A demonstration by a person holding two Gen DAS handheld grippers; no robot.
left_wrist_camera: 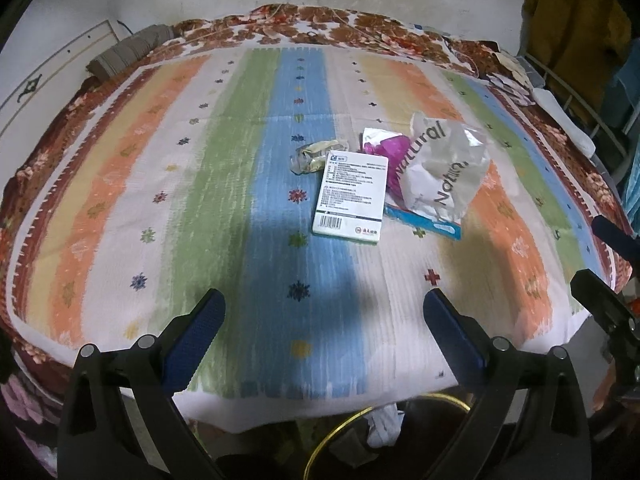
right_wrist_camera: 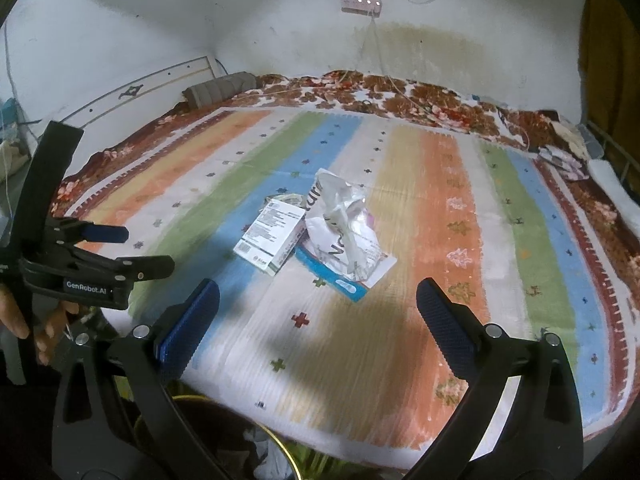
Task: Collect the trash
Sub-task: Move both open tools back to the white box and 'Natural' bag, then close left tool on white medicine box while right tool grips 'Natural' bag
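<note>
A heap of trash lies mid-bed on the striped cover: a white printed carton (left_wrist_camera: 351, 196) (right_wrist_camera: 274, 240), a crumpled white "Natural" bag (left_wrist_camera: 440, 164) (right_wrist_camera: 344, 236), a purple wrapper (left_wrist_camera: 386, 152), a blue flat packet (left_wrist_camera: 424, 220) (right_wrist_camera: 332, 276) under the bag, and a crumpled yellowish wrapper (left_wrist_camera: 320, 154). My left gripper (left_wrist_camera: 324, 312) is open and empty, near the bed's front edge, well short of the heap. My right gripper (right_wrist_camera: 318, 302) is open and empty, also short of the heap. The left gripper also shows in the right wrist view (right_wrist_camera: 100, 240) at the left.
A dark bin with a gold rim (left_wrist_camera: 340, 432) (right_wrist_camera: 280, 448) stands on the floor below the bed's front edge, with white paper (left_wrist_camera: 384, 420) in it. A grey rolled cloth (left_wrist_camera: 128, 50) and folded items (left_wrist_camera: 516, 80) lie at the far corners. A metal rack (left_wrist_camera: 580, 92) stands right.
</note>
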